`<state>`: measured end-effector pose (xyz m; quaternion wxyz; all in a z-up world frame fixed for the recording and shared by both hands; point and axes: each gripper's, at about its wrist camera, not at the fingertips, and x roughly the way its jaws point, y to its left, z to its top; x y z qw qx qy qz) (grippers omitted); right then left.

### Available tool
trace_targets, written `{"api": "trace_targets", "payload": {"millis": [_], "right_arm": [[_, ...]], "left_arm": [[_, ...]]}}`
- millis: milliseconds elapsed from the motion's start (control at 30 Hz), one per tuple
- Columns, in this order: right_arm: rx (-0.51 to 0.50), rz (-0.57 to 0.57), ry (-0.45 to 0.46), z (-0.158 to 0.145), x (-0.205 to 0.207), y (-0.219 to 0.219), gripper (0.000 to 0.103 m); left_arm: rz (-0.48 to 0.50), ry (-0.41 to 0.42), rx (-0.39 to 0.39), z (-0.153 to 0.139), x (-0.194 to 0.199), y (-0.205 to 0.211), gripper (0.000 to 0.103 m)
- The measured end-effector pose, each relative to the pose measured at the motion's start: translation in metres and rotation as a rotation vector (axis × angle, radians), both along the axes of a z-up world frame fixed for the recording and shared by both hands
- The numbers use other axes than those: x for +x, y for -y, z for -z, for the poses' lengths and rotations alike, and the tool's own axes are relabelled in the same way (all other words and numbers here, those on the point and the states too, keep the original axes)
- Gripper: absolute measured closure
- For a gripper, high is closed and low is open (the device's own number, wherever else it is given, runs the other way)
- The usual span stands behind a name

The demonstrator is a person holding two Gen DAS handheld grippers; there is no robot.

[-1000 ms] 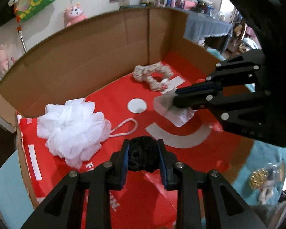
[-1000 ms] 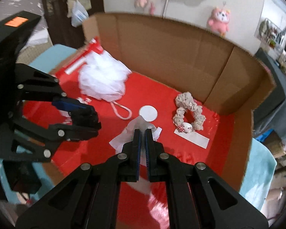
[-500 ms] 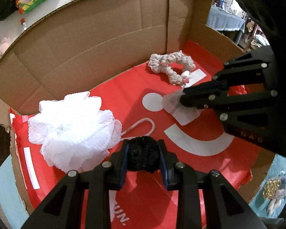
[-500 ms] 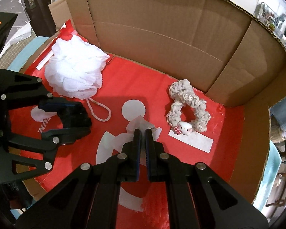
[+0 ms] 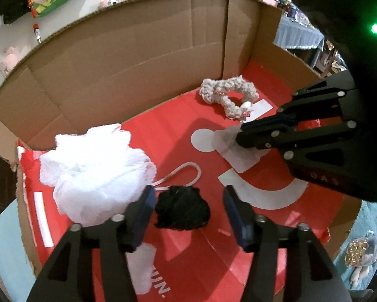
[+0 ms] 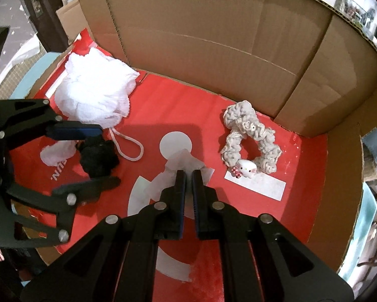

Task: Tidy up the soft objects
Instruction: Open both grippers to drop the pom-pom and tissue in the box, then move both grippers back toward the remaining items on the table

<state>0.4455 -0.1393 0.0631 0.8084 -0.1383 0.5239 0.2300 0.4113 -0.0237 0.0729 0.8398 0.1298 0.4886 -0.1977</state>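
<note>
A black fluffy scrunchie (image 5: 182, 210) lies on the red floor of the cardboard box (image 5: 138, 75), between the spread fingers of my open left gripper (image 5: 188, 202); it also shows in the right wrist view (image 6: 99, 158). My right gripper (image 6: 187, 176) is shut on a thin white tissue (image 6: 185, 162), low over the box floor; the tissue also shows in the left wrist view (image 5: 228, 142). A white mesh bath pouf (image 5: 92, 168) with a cord loop lies at the left. A beige scrunchie (image 6: 251, 136) with a small cat charm lies at the back right.
The box has tall cardboard walls (image 6: 213, 37) at the back and right and a low front edge. A light blue mat (image 5: 372, 226) lies outside the box. A cluttered table (image 5: 299, 35) stands beyond the right wall.
My left gripper has opened and let go of the black scrunchie, which now rests on the box floor. Both grippers moved lower and further into the box. The right gripper still holds the tissue.
</note>
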Motion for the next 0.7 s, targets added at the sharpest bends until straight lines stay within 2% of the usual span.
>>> {"api": "trace_targets", "payload": {"millis": [100, 167, 200, 233, 267, 333, 433, 500, 600, 700], "right_arm": [[0.002, 0.018, 0.008, -0.004, 0.000, 0.004, 0.094], [0.004, 0.031, 0.014, -0.007, -0.001, 0.007, 0.082], [0.002, 0.036, 0.018, -0.009, -0.001, 0.008, 0.068], [0.002, 0.043, 0.027, -0.011, -0.002, 0.009, 0.047], [0.009, 0.049, 0.044, -0.014, -0.005, 0.011, 0.040], [0.022, 0.055, 0.072, -0.023, -0.012, 0.014, 0.038], [0.045, 0.073, 0.103, -0.043, -0.018, 0.021, 0.038], [0.047, 0.085, 0.135, -0.060, -0.028, 0.025, 0.038], [0.066, 0.101, 0.180, -0.085, -0.049, 0.032, 0.037], [0.082, 0.111, 0.232, -0.103, -0.077, 0.032, 0.030]], "left_arm": [[-0.013, 0.023, -0.030, -0.011, -0.006, -0.005, 0.035], [-0.023, 0.042, -0.048, -0.018, -0.012, -0.008, 0.029], [-0.028, 0.055, -0.061, -0.023, -0.016, -0.010, 0.028], [-0.032, 0.065, -0.071, -0.026, -0.021, -0.012, 0.028], [-0.034, 0.073, -0.082, -0.030, -0.024, -0.014, 0.028], [-0.043, 0.086, -0.107, -0.040, -0.036, -0.012, 0.027], [-0.052, 0.126, -0.140, -0.056, -0.054, -0.018, 0.019], [-0.062, 0.173, -0.154, -0.070, -0.070, -0.020, 0.013], [-0.075, 0.232, -0.179, -0.090, -0.095, -0.022, 0.009], [-0.092, 0.291, -0.204, -0.108, -0.121, -0.024, 0.003]]}}
